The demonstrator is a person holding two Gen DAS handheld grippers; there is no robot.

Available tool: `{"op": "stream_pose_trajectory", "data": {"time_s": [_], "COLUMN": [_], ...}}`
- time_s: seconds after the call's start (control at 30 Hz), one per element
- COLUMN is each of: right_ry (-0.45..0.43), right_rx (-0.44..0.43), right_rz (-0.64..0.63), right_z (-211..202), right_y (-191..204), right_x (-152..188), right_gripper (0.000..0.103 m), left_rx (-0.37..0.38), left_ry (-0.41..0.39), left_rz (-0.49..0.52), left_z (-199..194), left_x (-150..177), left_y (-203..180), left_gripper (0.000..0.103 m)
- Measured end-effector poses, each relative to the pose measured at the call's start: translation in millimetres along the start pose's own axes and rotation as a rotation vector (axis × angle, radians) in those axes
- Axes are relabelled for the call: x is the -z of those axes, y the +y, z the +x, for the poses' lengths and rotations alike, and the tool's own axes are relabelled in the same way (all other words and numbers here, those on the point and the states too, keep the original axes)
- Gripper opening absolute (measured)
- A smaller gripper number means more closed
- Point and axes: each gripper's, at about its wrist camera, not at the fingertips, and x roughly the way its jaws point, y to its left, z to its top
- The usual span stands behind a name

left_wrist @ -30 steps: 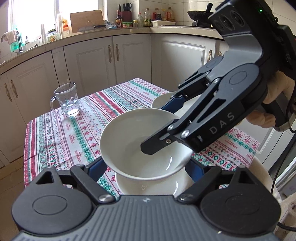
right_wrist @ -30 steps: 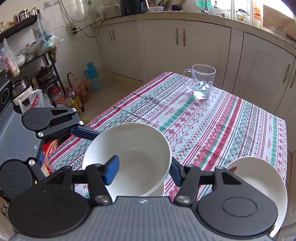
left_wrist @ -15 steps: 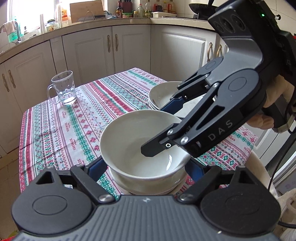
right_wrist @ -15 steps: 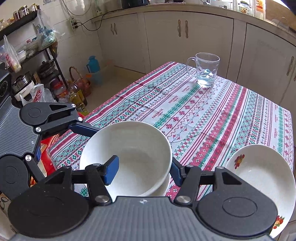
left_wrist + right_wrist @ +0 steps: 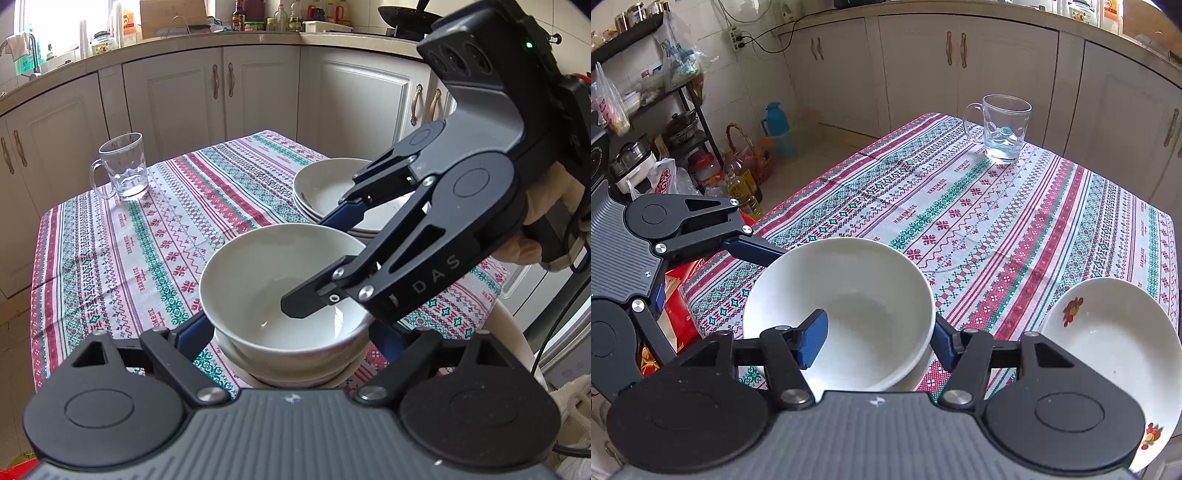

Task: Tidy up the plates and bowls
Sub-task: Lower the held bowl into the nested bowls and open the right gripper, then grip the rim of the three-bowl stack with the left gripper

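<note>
A plain white bowl (image 5: 258, 280) (image 5: 871, 295) rests nested in a second white bowl (image 5: 295, 369) (image 5: 916, 376) at the near edge of the table. My left gripper (image 5: 288, 328) hugs the upper bowl's lower sides, one blue finger (image 5: 192, 332) on each flank, shut on it. My right gripper (image 5: 303, 264) (image 5: 879, 328) comes in from the right and straddles the same bowl's wall. One of its fingers (image 5: 812, 343) is inside the bowl and the other is outside the rim, so this gripper is shut on the bowl too. A stack of shallow white plates (image 5: 325, 184) (image 5: 1108, 350) with flower prints sits beside the bowls.
A glass mug (image 5: 123, 170) (image 5: 1004, 129) with a little water stands at the far corner of the striped tablecloth (image 5: 147, 240). White kitchen cabinets (image 5: 221, 103) ring the table. A rack with pots and bottles (image 5: 683, 140) stands on the floor to one side.
The upper bowl, raised a second ago, has sunk into the lower bowl. Both grippers kept their places on it, and more of the plate stack shows in the left wrist view.
</note>
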Motion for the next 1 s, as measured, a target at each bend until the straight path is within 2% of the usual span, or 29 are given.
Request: {"op": "stream_pose_trajectory", "data": {"time_s": [0.4, 0.57, 0.67, 1.0], "right_ry": [0.000, -0.035, -0.064, -0.081], "right_rx": [0.000, -0.004, -0.001, 0.070], "right_rz": [-0.006, -0.013, -0.017, -0.126], "right_z": [0.9, -3.9, -9.2, -23.9], "right_y": [2.4, 5.7, 7.5, 24.8], "right_x": [0.9, 1.2, 0.2, 12.5], "right_gripper": [0.070, 0.094, 0.103, 0.103], "left_rx": [0.029, 0.002, 0.009, 0.021], "left_ry": [0.010, -0.010, -0.017, -0.008], "left_rz": [-0.020, 0.028, 0.033, 0.059], "left_z": [6.3, 3.0, -0.4, -11.1], "left_x": [1.4, 2.7, 3.7, 12.4], "left_y": [6.2, 0.6, 0.4, 2.5], "left_gripper": [0.095, 0.096, 0.097, 0.097]}}
